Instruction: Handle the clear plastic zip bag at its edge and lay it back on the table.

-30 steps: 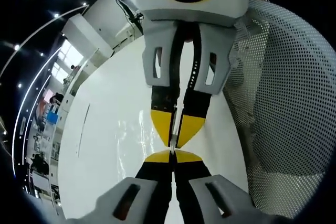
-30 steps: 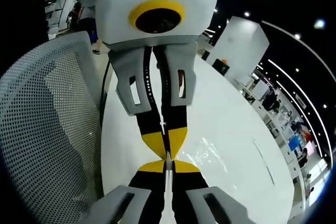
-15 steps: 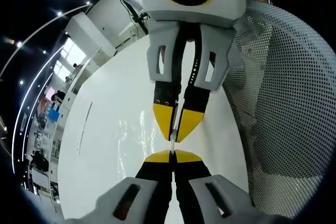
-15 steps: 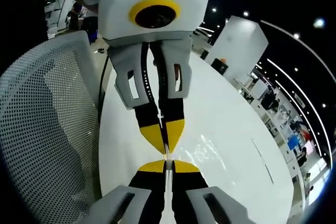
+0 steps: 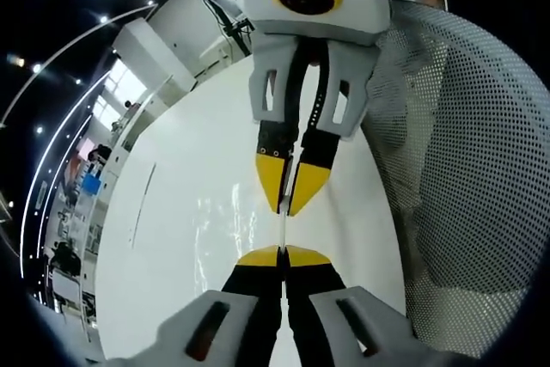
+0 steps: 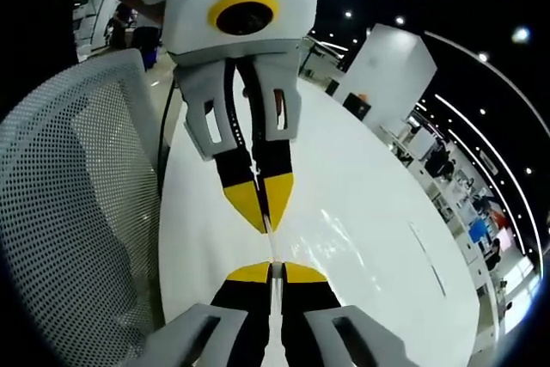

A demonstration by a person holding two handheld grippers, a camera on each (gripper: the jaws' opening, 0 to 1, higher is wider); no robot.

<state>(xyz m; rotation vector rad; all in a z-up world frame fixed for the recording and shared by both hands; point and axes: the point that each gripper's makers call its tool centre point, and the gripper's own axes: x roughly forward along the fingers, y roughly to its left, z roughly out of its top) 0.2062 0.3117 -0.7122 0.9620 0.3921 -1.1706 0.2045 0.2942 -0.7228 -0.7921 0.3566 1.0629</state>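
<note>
The clear plastic zip bag shows as faint glints over the white table, and its edge runs as a thin pale line between two facing pairs of yellow tips. My left gripper is shut on the near end of that edge. My right gripper comes down from the top of the left gripper view, shut on the far end. In the right gripper view my right gripper pinches the bag's edge, and the left gripper faces it from above. Bag glints lie to the right.
A white oval table lies beneath both grippers. A grey mesh chair back stands close beside them. Beyond the table is a large hall with white counters and ceiling lights.
The two grippers have drawn apart: in each view the facing gripper sits farther off and higher. More of the bag's edge now shows between the tips. Both stay shut.
</note>
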